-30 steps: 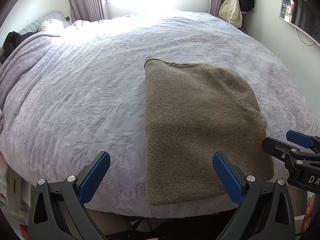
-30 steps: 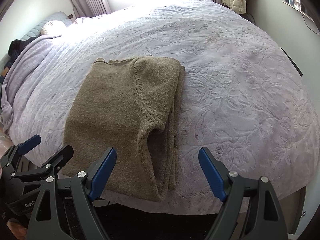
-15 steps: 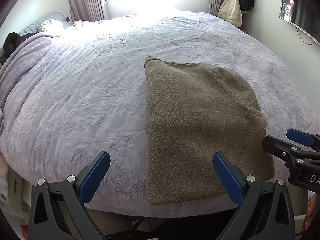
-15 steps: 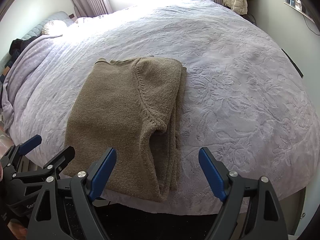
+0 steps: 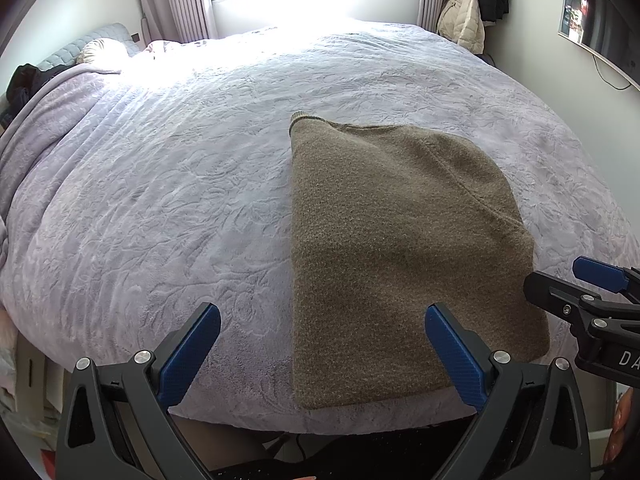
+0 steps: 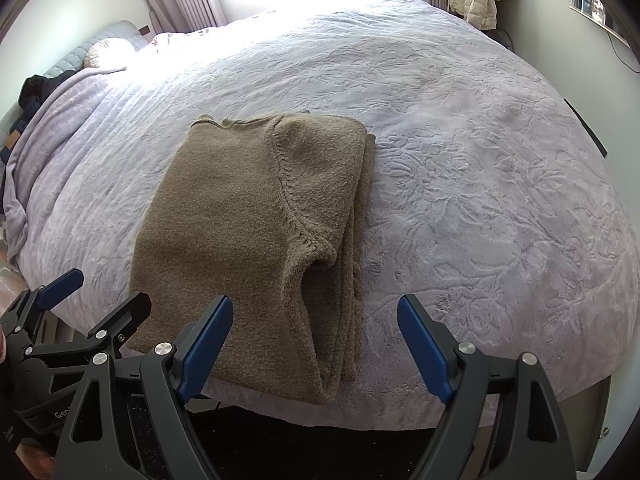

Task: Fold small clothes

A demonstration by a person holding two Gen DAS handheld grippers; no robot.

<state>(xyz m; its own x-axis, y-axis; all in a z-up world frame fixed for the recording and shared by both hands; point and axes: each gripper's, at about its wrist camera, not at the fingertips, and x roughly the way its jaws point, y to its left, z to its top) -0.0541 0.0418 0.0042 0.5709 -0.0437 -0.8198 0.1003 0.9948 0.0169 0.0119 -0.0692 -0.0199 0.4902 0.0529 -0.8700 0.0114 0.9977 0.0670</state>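
Note:
A brown knitted sweater [image 5: 392, 240] lies folded into a narrow stack near the front edge of the bed; it also shows in the right wrist view [image 6: 256, 232], with its layered folded edges on the right side. My left gripper [image 5: 320, 344] is open and empty, held off the bed's front edge before the sweater's near left corner. My right gripper [image 6: 316, 340] is open and empty, held before the sweater's near right corner. Each gripper shows at the edge of the other's view.
The bed is covered by a pale lilac embossed blanket [image 5: 160, 200]. Pillows and dark clothes [image 5: 24, 84] lie at the far left. Jackets [image 5: 464, 20] hang at the far right by the window. A wall screen [image 5: 596, 32] is at the right.

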